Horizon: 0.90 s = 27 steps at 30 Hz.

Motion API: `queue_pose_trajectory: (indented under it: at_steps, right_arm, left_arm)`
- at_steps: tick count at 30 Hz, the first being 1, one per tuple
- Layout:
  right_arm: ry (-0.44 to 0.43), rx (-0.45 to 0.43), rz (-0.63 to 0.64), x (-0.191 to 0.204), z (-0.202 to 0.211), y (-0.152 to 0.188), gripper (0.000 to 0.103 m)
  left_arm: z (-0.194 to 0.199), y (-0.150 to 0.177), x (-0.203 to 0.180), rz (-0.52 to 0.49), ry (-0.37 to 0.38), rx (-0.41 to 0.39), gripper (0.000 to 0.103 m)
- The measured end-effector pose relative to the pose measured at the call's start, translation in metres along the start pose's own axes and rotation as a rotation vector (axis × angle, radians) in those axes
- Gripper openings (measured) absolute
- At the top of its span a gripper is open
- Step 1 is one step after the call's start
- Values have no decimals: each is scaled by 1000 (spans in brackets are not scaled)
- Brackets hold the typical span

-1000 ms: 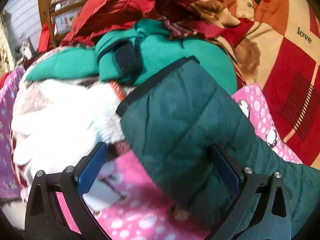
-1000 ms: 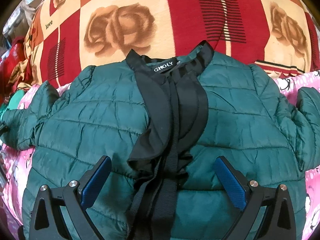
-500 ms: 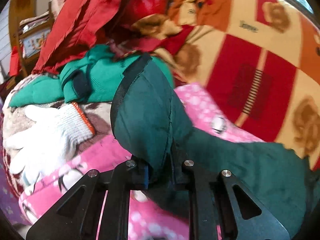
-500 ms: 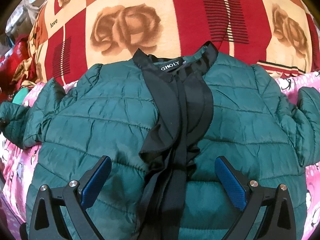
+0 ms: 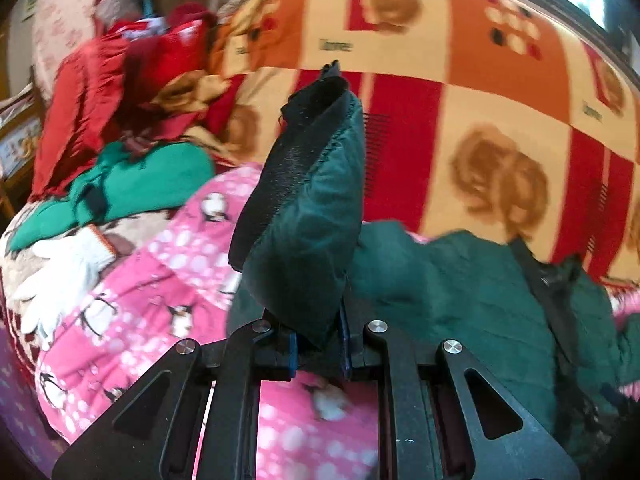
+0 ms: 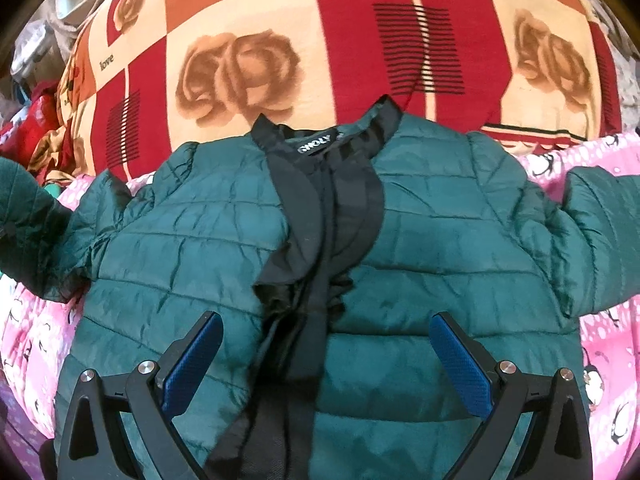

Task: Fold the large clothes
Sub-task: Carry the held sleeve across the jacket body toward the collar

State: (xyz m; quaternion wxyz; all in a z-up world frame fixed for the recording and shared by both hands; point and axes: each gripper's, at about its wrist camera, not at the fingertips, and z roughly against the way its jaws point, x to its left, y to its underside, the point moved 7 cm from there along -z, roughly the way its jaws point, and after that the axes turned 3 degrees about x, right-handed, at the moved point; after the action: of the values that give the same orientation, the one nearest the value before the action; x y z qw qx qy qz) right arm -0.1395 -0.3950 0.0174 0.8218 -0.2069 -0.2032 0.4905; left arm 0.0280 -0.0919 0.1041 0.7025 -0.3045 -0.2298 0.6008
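A dark green quilted jacket with a black ruffled front and collar lies face up on a pink penguin blanket. My left gripper is shut on the jacket's left sleeve and holds its black cuff raised off the bed. The jacket's body also shows in the left wrist view. The raised sleeve shows at the left edge of the right wrist view. My right gripper is open and empty, hovering over the jacket's lower front. The right sleeve lies spread out.
A red, orange and cream rose-print blanket lies behind the jacket. A pile of red and green clothes and a white knit glove sit at the left of the bed. A wooden chair stands beyond them.
My left gripper closed on the left sleeve, lifted it and swung it right toward the jacket body. The right gripper stayed open and moved slightly over the jacket.
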Motion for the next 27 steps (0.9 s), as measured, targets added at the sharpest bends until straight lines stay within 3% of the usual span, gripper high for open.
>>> queue_pose_trajectory:
  at_steps: [6,27]
  right_arm:
    - [13,0,-10,-14,5,4,103]
    - [91,24,-65,-80,1,9,103]
  left_arm:
    - [11,13,-56,-82,52,16,14]
    - [1,56,-171,-237,138,99,14]
